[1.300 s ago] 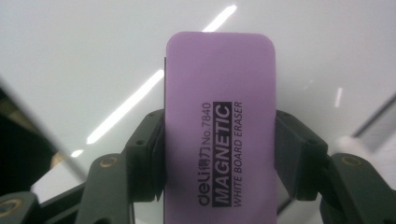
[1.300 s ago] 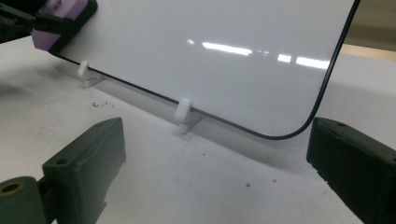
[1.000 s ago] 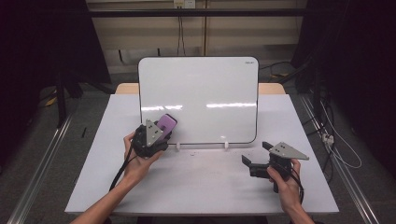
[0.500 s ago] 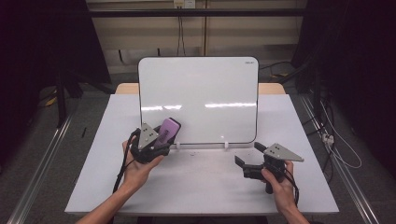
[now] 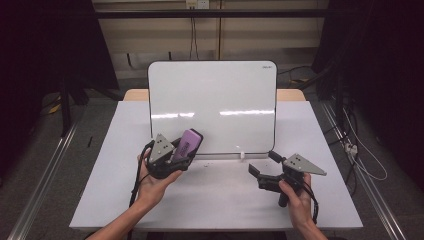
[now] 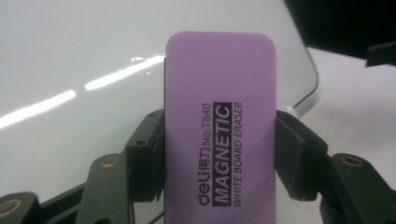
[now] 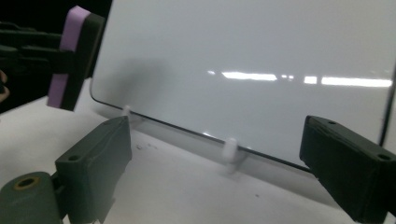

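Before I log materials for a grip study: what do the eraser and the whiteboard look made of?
Eraser: a matte purple body, likely foam or soft plastic, printed "MAGNETIC WHITE BOARD ERASER"; the right gripper view shows a darker layer behind, possibly felt. Whiteboard: smooth glossy white surface, with sharp light reflections, thin dark rim; probably coated metal or melamine.

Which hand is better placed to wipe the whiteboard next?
Left, most likely. The left claw is already clamped on the purple eraser, right at the whiteboard. The right claw is open with nothing between its jaws, low by the board's lower right corner.
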A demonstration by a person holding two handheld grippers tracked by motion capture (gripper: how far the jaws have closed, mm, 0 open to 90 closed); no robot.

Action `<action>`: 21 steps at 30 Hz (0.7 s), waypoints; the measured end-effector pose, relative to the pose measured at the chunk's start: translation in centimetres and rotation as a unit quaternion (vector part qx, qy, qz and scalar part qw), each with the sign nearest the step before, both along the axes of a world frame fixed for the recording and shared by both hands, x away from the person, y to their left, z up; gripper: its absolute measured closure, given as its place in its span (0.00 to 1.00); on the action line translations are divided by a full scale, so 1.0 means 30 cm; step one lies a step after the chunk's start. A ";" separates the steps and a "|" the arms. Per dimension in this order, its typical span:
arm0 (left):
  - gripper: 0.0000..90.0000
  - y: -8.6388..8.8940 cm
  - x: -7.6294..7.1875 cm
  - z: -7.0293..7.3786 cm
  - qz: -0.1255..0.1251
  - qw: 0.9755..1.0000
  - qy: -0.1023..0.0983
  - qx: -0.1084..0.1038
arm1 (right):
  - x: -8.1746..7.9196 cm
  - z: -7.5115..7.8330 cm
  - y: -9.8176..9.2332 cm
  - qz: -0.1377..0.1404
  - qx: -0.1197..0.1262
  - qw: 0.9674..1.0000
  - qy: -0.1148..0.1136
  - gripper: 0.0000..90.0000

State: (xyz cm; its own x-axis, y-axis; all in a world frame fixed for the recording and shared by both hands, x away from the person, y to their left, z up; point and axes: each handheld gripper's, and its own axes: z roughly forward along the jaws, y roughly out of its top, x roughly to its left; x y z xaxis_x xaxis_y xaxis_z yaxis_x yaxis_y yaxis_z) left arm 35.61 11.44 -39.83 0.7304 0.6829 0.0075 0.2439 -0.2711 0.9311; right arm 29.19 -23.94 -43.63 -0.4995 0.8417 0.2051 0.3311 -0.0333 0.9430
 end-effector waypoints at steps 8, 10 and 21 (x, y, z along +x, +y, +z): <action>0.46 -0.039 -0.012 0.000 -0.009 0.999 0.016 -0.036 | 0.017 0.007 0.068 0.028 0.045 0.998 -0.021 0.08; 0.46 -0.054 -0.012 0.003 -0.012 0.999 0.013 -0.037 | 0.022 0.015 0.087 0.030 0.060 0.997 -0.036 0.08; 0.46 -0.147 -0.016 0.016 -0.032 0.998 0.015 -0.053 | 0.040 0.054 0.178 0.044 0.104 0.990 -0.085 0.23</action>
State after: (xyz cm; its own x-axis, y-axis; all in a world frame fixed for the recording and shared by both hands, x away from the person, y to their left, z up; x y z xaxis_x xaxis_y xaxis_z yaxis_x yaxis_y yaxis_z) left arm 35.14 7.04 -39.34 0.7718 0.6301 -0.0857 0.2578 -0.1869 0.9480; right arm 30.39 -18.60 -42.01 -0.6106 0.7424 0.2758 0.1777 -0.2110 0.9612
